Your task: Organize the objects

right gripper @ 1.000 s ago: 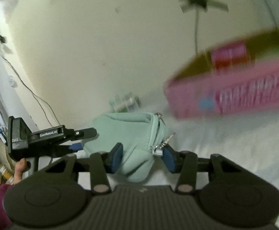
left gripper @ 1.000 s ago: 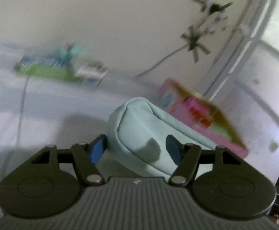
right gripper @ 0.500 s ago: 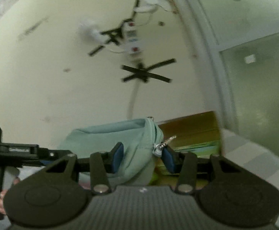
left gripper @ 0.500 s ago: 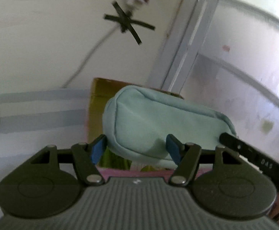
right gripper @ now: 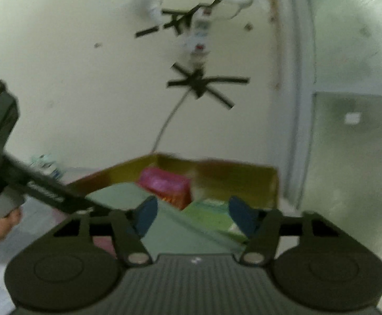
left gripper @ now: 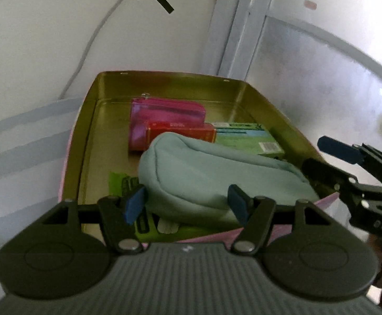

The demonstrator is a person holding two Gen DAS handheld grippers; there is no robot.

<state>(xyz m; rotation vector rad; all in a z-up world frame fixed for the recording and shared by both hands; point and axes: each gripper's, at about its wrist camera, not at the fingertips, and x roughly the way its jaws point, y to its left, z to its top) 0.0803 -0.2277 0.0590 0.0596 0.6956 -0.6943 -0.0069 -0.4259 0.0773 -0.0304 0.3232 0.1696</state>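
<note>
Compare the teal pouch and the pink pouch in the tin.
The teal pouch is larger and matte; the pink pouch is smaller and shiny. The teal pouch lies at the near end of the tin, over its front edge, between the pads of the left tool; the pink pouch lies at the far end, clear of both tools. Both are soft pouches inside the same tin.

The pouch (left gripper: 217, 181) lies in the tin tray (left gripper: 86, 141), toward its near edge, resting on a flat packet (left gripper: 120, 183) at the near left. Behind it, toward the far wall of the tray, a purse (left gripper: 164, 115) lies with a small box (left gripper: 180, 131) before it. Another carton (left gripper: 246, 139) lies just right of that box, near the right wall.
</note>
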